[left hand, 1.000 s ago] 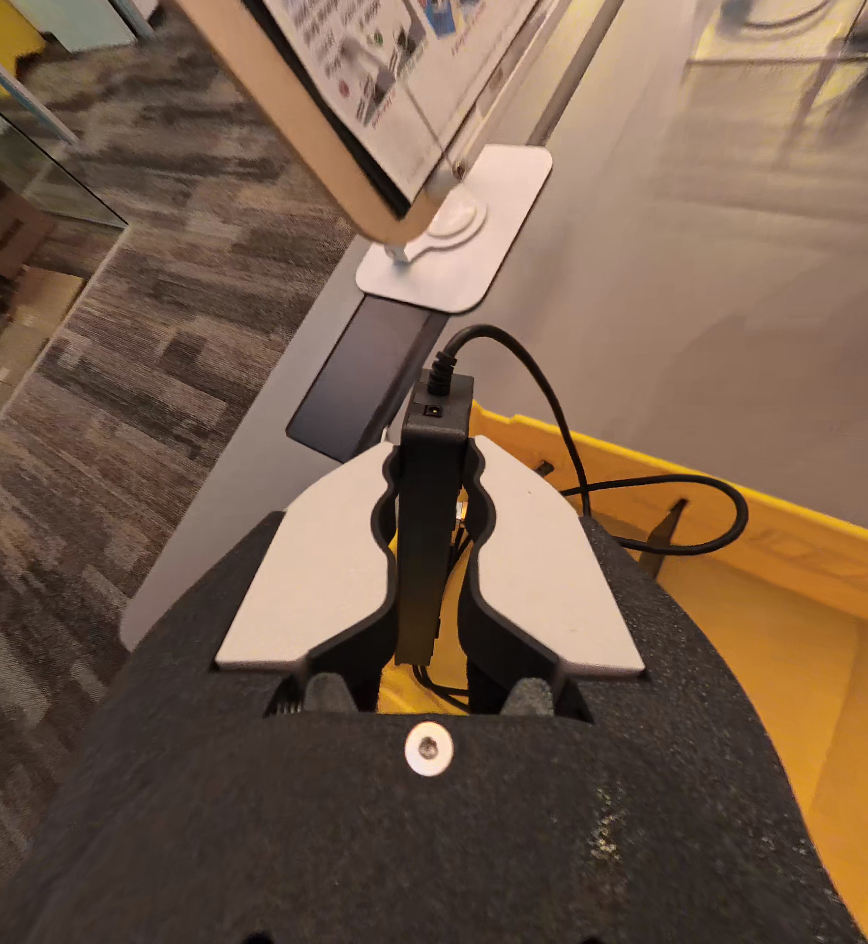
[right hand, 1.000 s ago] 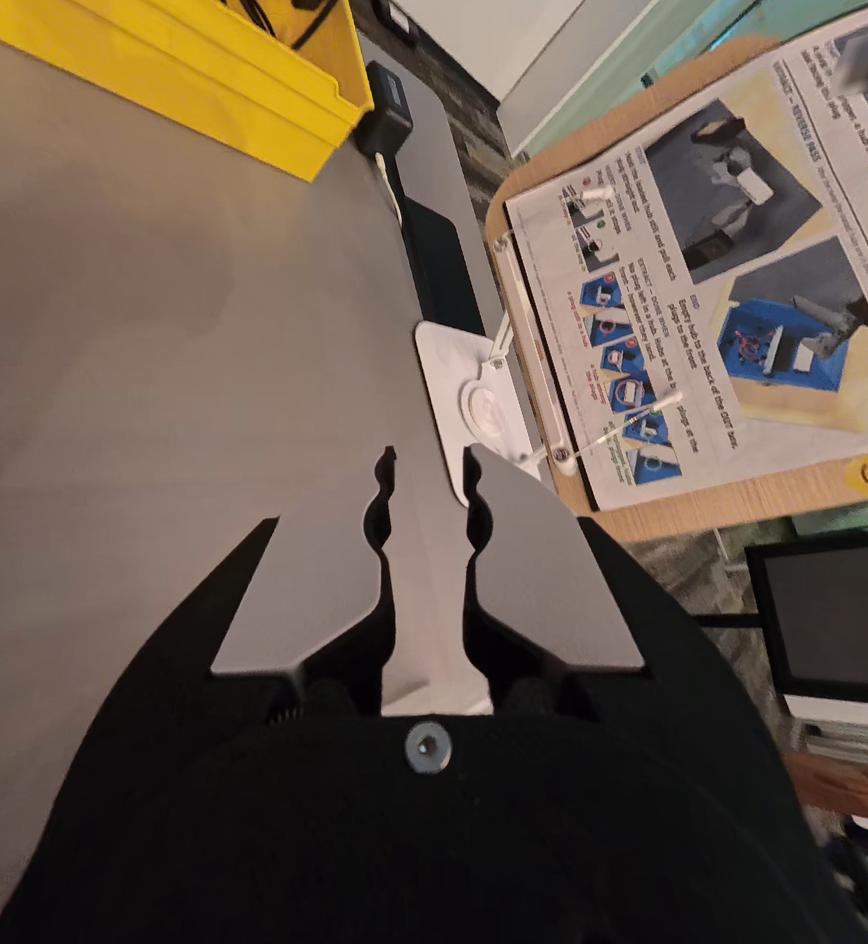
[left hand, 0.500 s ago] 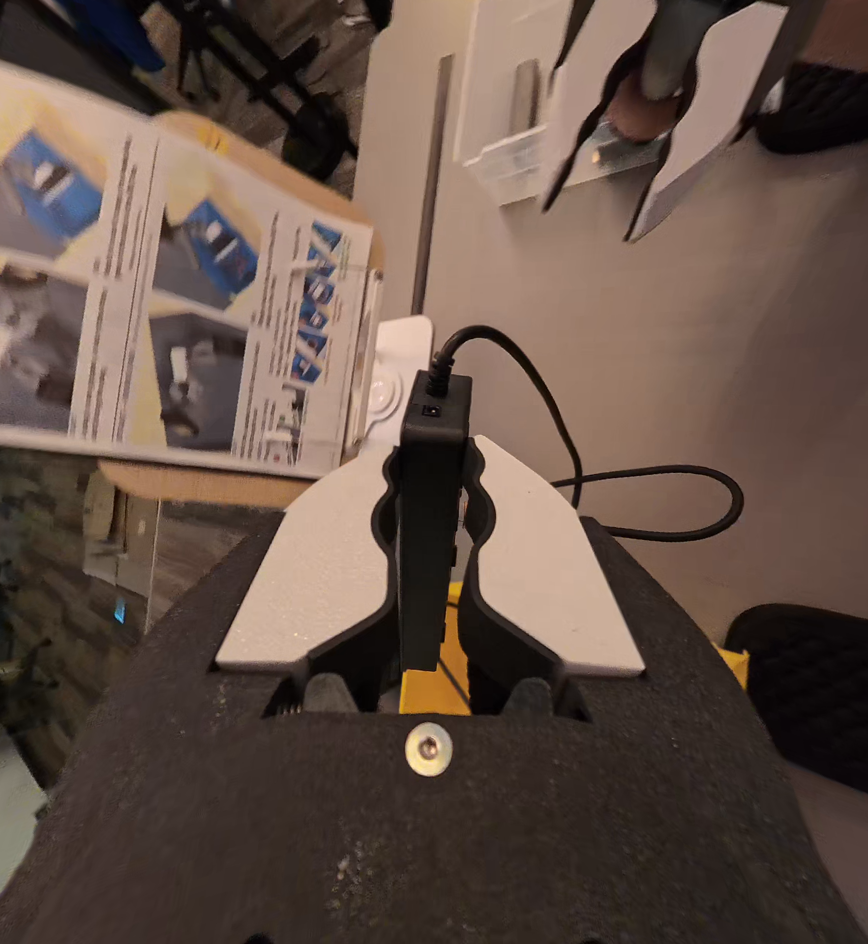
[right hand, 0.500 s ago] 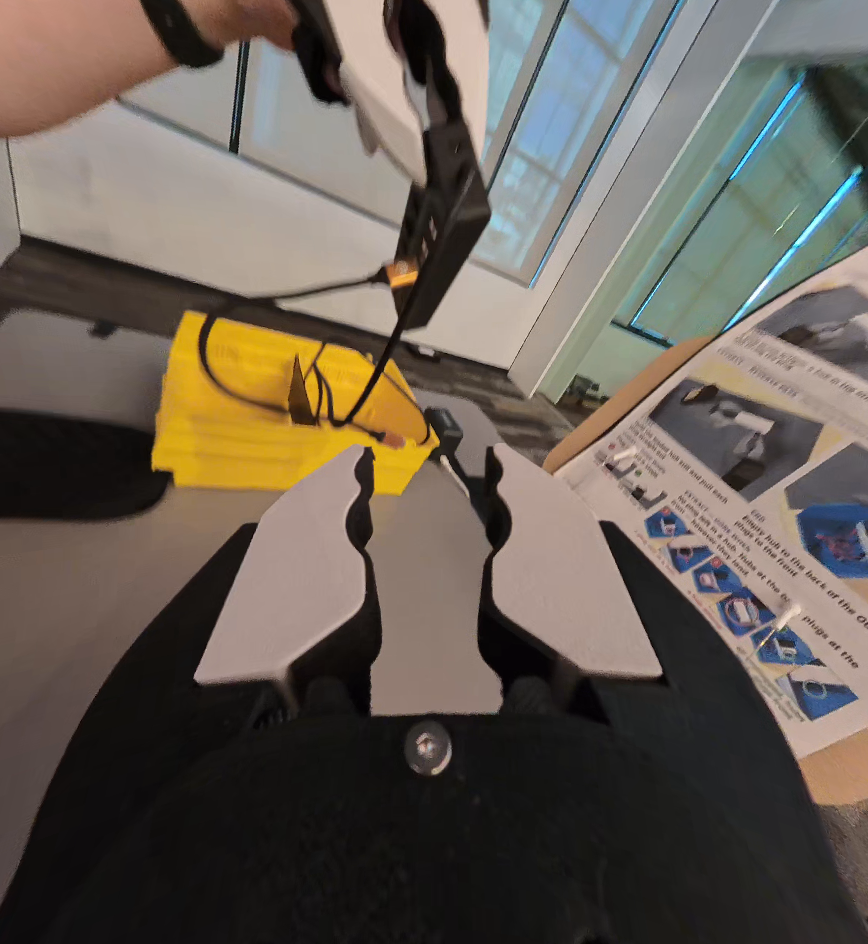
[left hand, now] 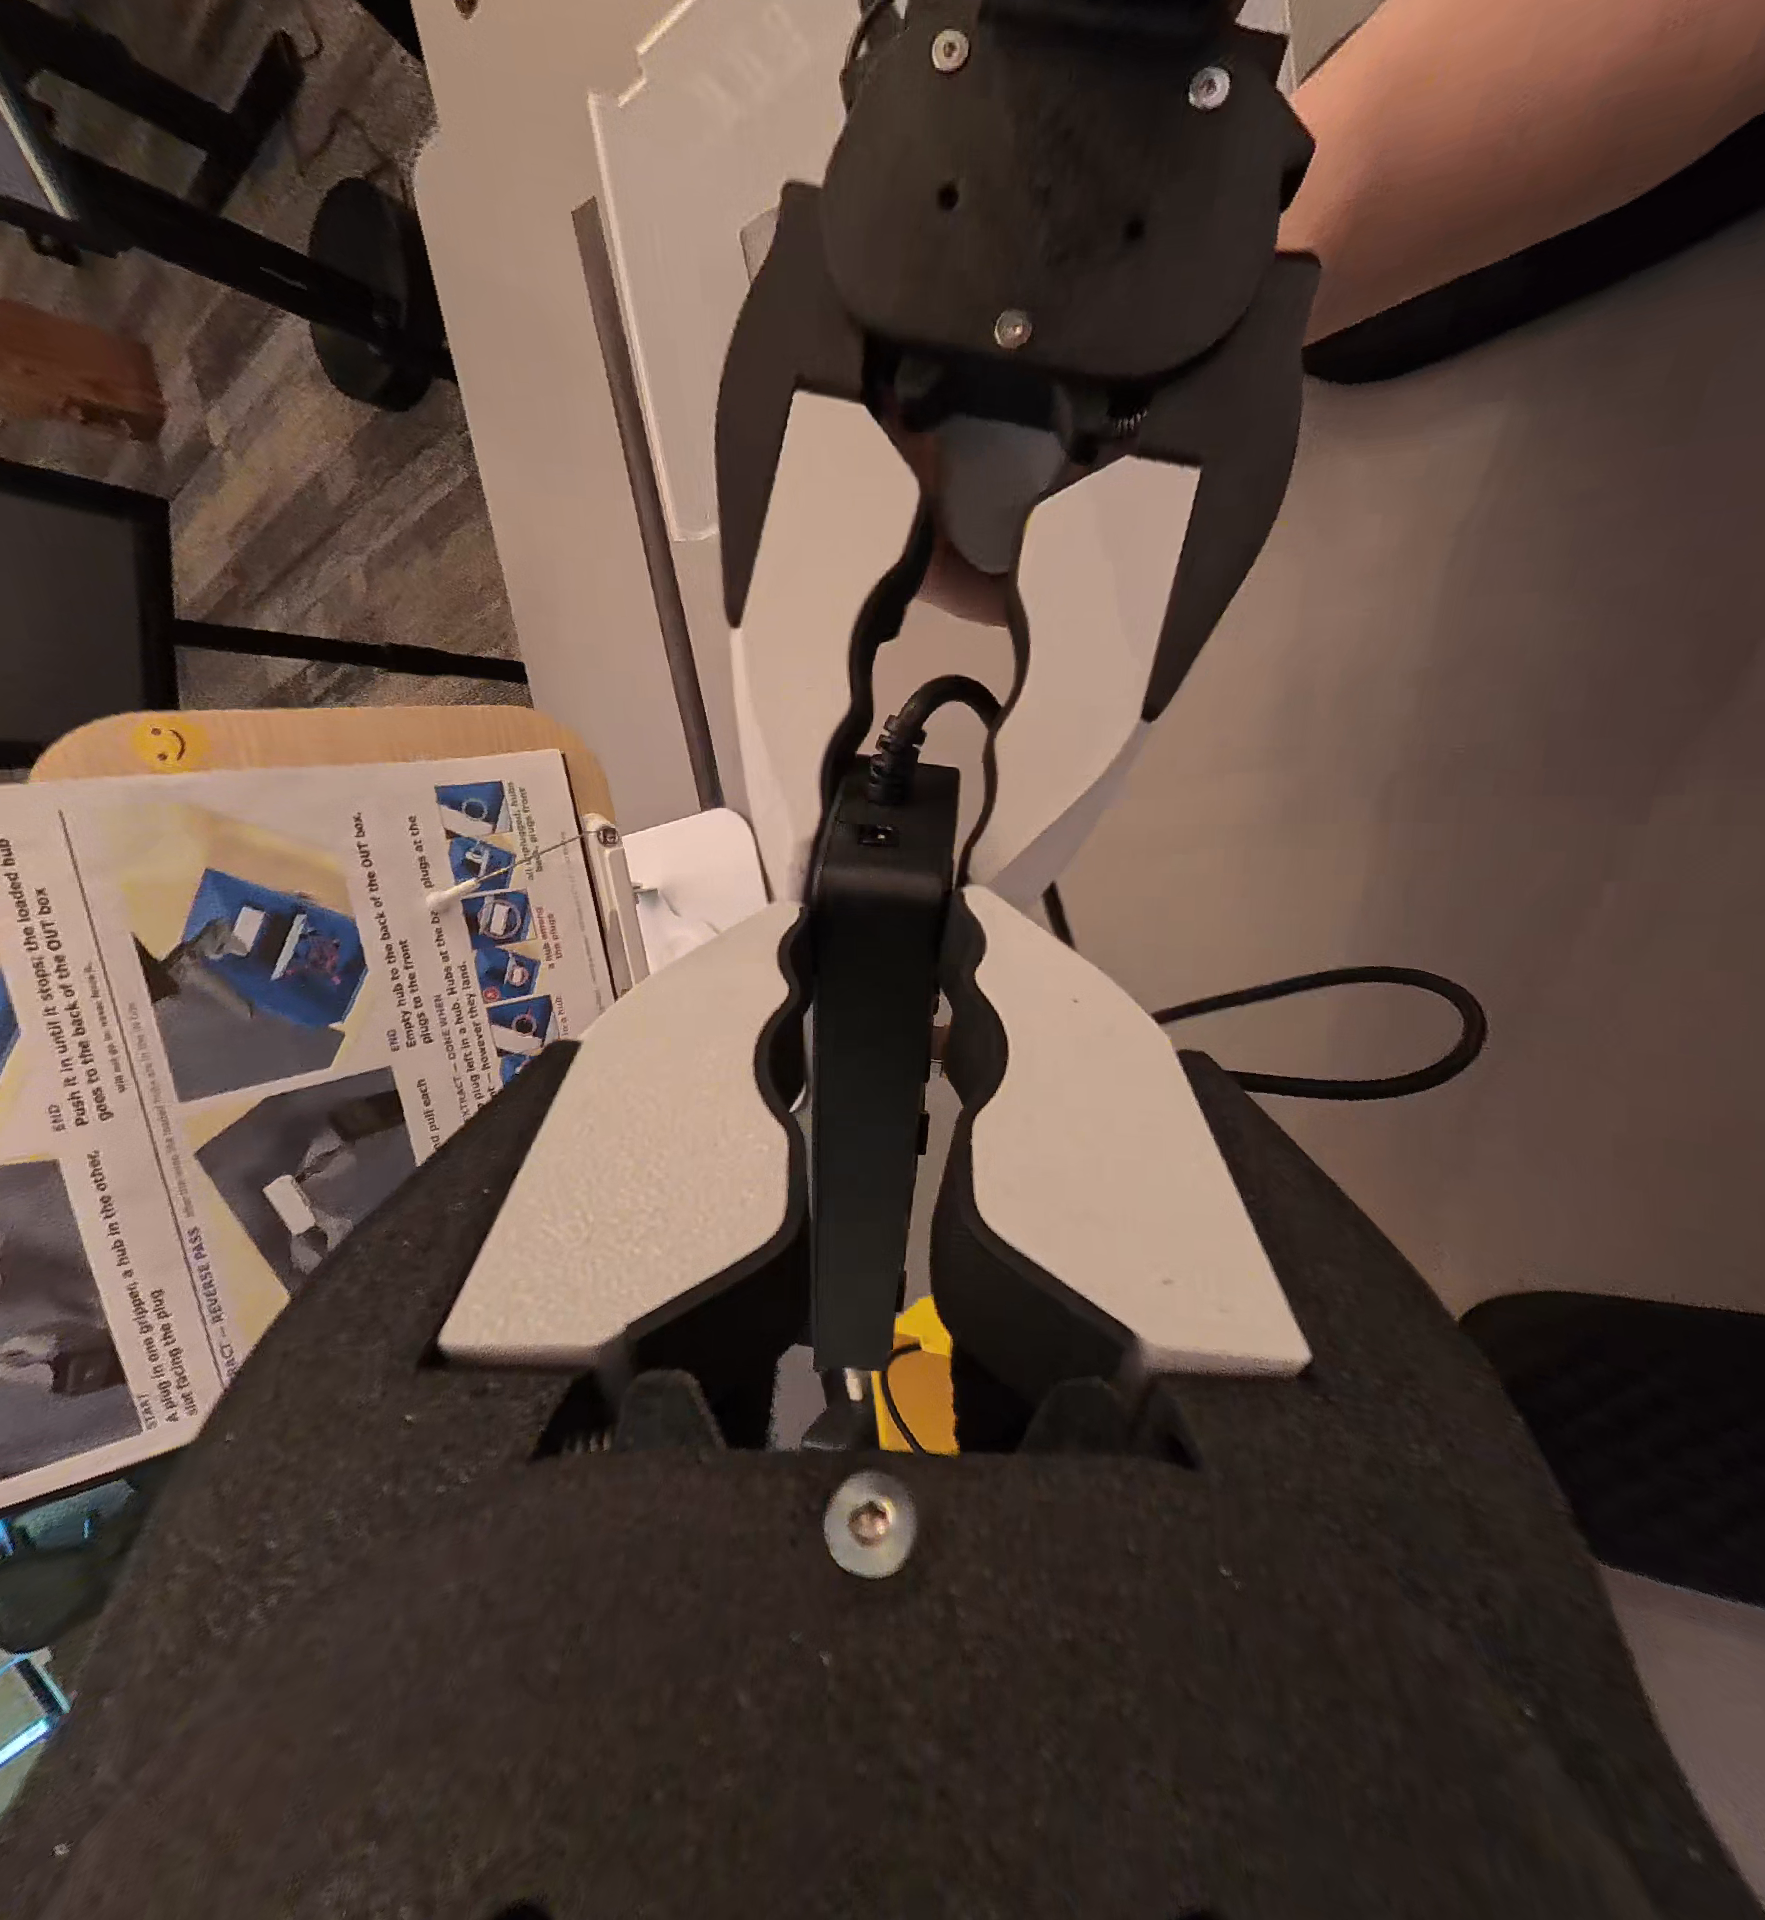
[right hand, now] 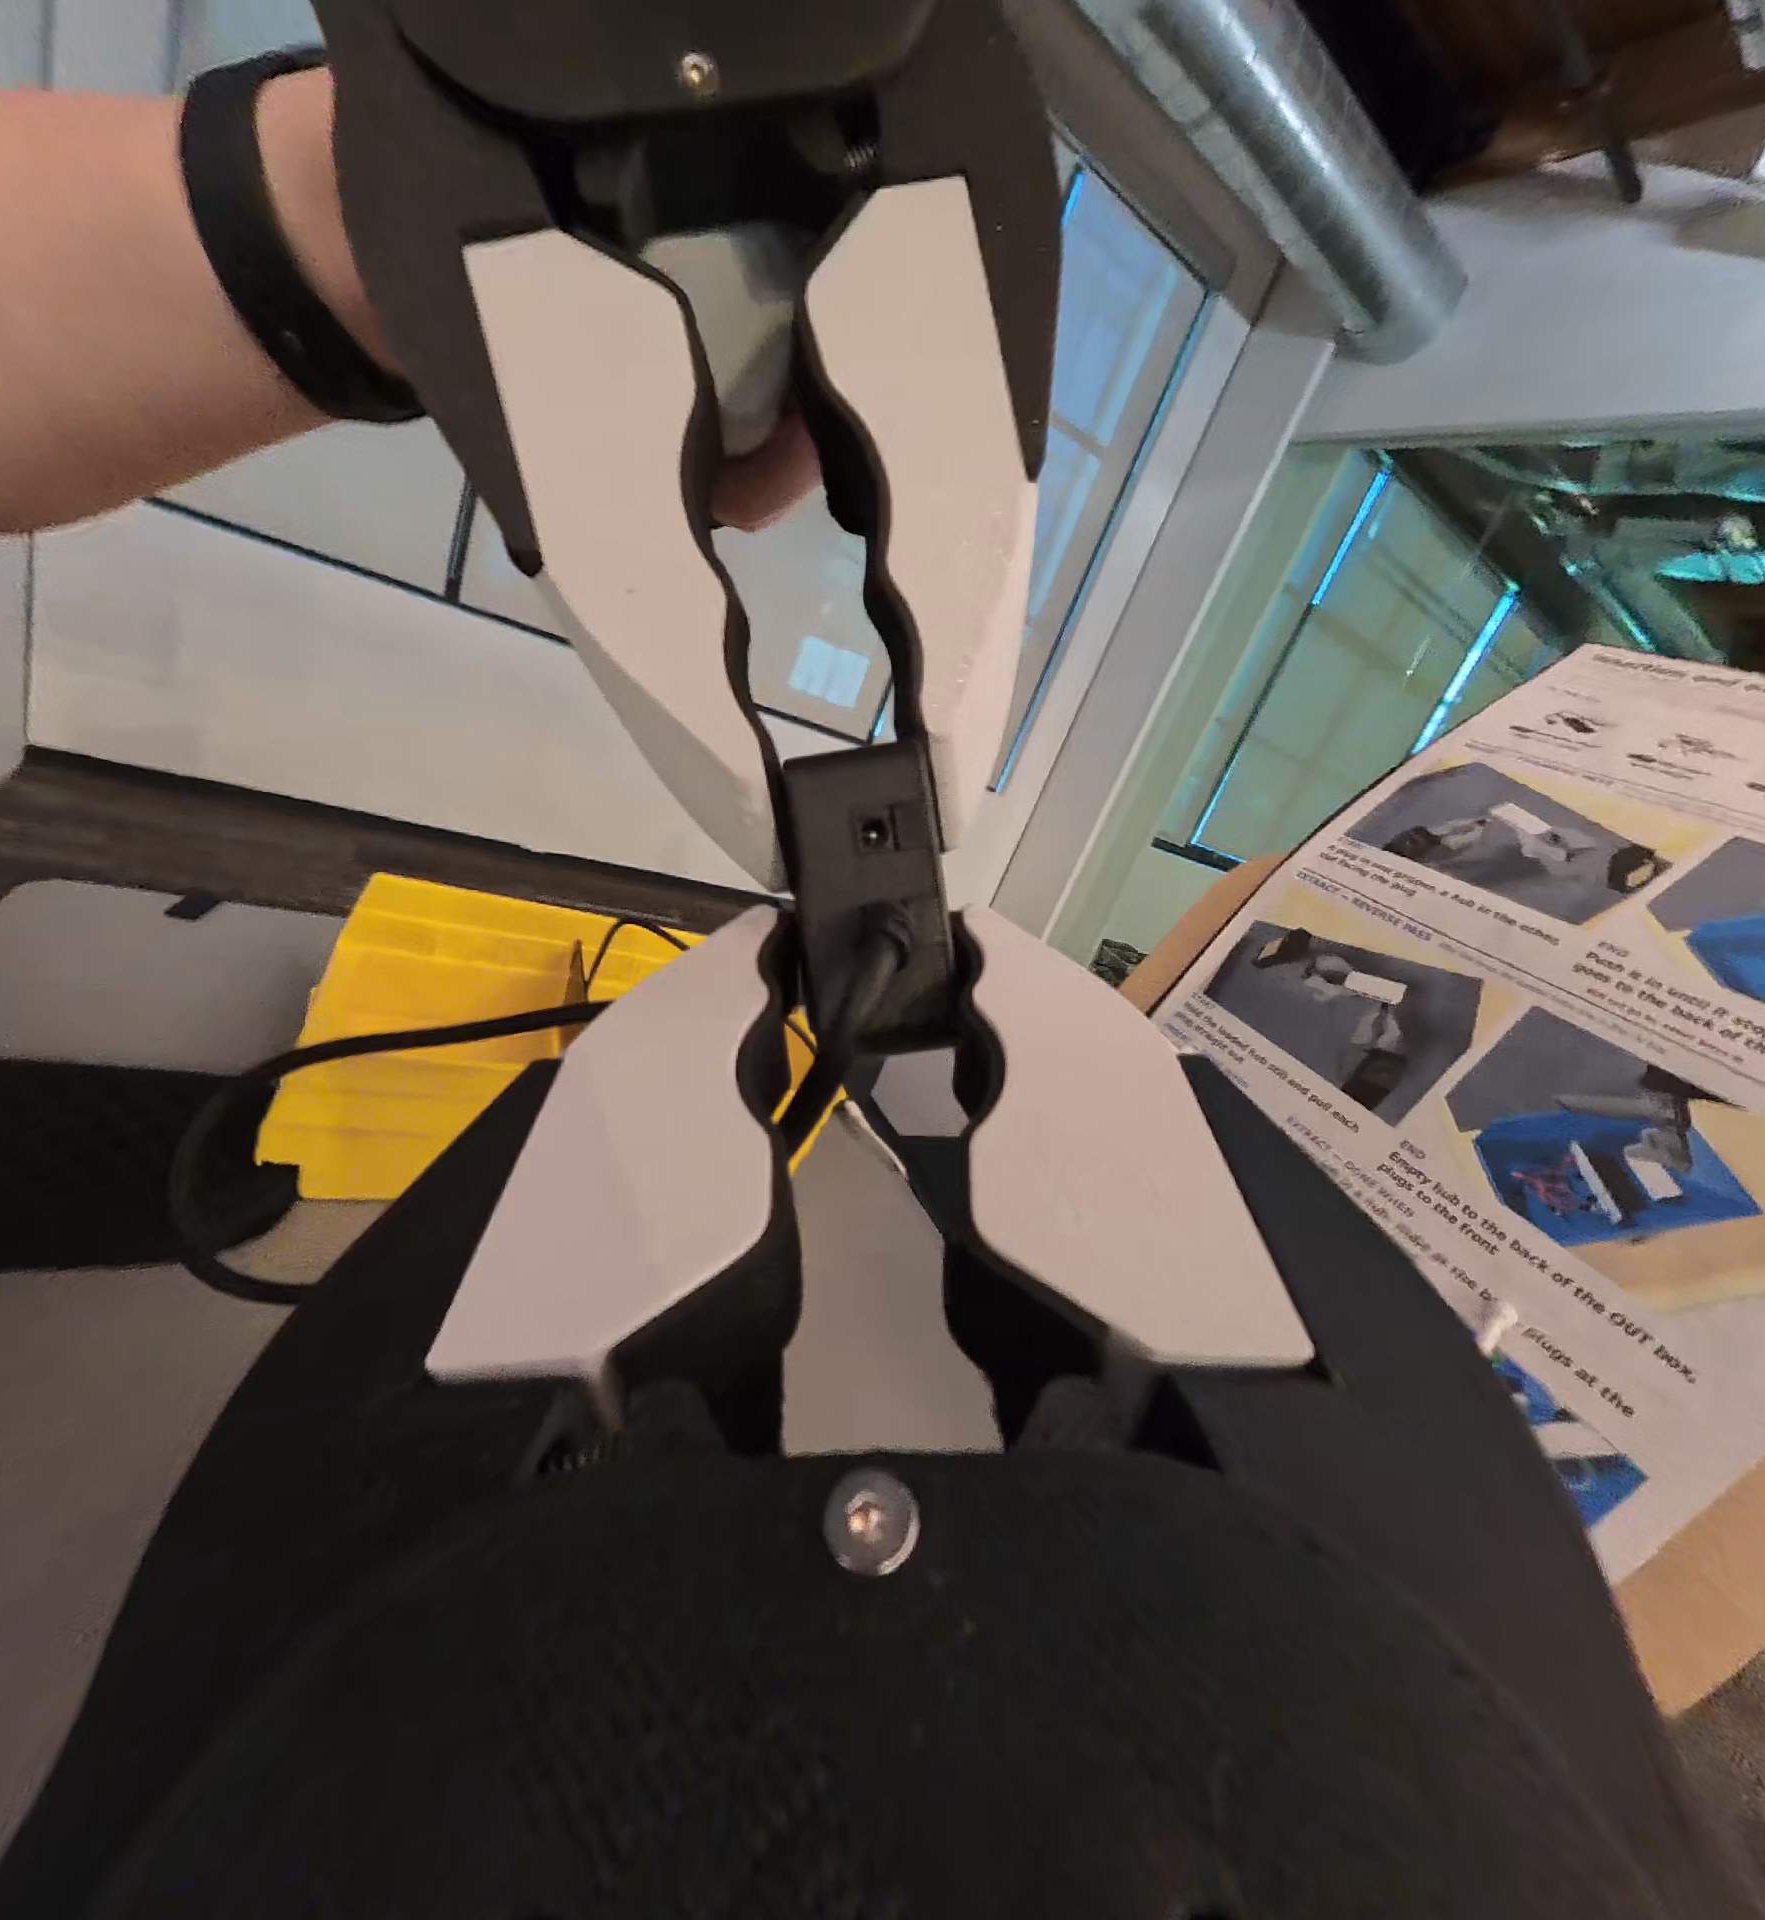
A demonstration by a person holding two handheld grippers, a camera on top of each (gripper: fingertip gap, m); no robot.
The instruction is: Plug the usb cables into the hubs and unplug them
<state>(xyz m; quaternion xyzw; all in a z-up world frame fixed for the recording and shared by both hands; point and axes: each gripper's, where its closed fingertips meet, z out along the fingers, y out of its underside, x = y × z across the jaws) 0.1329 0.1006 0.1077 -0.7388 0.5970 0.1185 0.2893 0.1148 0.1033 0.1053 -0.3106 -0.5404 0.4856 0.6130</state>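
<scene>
The left gripper (left hand: 876, 997) is clamped on the black hub (left hand: 873, 1091), holding it edge-up and clear of the desk (left hand: 1480, 727) so that its end face, where a black cable (left hand: 1377, 1039) enters, points straight at the other tool — a hold that looks meant to steady the hub while the plug is worked. The right gripper (right hand: 867, 987) faces it head-on with its fingers parted, their tips on either side of the hub's end and the cable's plug (right hand: 873, 971) between them; it does not yet look closed on anything, and whether the pads touch the hub cannot be told. From there the cable droops in a loop toward the yellow bin (right hand: 421, 1039), which sits on the desk beyond a dark mat (right hand: 36, 1153). A person's forearm with a black wristband (right hand: 265, 260) shows behind the left tool. The desk is plain, pale grey and matte. To one side an instruction sheet with photographs (left hand: 234, 1018) leans on a wooden board held by a white stand. The room around is an office-like space — patterned carpet (left hand: 286, 468), tall windows (right hand: 1377, 675) and a metal duct overhead (right hand: 1273, 156).
</scene>
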